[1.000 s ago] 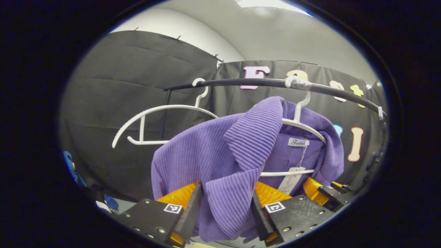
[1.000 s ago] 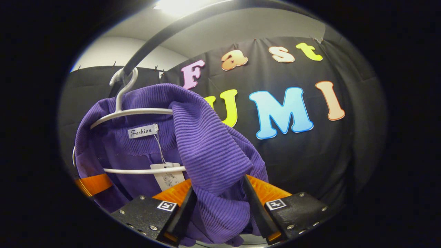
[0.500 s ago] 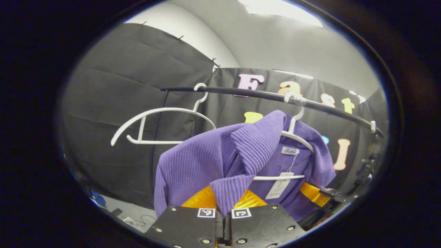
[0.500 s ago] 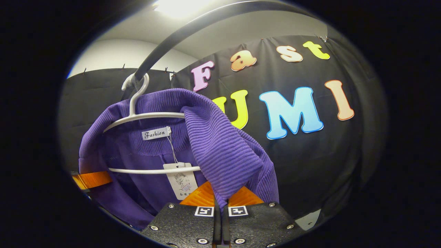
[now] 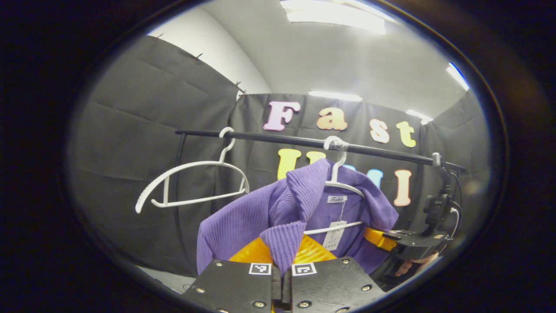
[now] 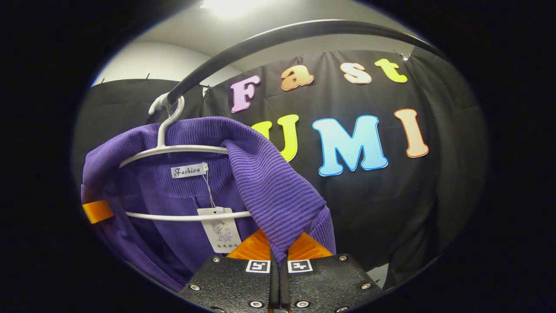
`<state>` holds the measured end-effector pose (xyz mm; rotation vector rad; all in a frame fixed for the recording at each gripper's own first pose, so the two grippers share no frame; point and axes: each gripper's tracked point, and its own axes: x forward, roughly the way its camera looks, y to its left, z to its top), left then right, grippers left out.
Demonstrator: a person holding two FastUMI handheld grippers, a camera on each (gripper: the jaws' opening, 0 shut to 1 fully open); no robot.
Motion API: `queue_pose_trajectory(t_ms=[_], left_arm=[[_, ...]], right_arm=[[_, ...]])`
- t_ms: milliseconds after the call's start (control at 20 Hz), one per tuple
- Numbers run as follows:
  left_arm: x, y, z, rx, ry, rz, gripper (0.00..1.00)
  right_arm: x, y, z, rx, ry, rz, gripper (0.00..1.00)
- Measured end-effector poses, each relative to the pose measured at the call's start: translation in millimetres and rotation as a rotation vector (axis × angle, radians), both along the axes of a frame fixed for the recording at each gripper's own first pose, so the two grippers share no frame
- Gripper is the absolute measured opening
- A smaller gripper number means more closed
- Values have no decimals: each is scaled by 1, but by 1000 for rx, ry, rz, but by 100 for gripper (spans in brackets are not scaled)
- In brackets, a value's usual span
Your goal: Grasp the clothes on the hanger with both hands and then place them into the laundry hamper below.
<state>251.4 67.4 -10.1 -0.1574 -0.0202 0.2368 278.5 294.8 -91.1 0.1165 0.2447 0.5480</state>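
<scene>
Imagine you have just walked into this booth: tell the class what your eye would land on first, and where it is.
First, the purple ribbed sweater, hanging on a white hanger from the black rail at the middle of the left gripper view. Next, the left gripper and right gripper, each shut on a fold of the sweater's front edge. Left of it hangs an empty white hanger.
</scene>
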Motion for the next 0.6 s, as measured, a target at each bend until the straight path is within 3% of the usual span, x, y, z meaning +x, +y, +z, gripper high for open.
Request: queue_pose_trajectory(t_ms=[350,600], left_arm=[[-13,32,32,-50,-77,-12,2],[-19,59,58,7,-119,15,2]], right_arm=[[-20,-18,15,-57,-48,-47,1],[-38,-29,34,-49,-87,-100,1]])
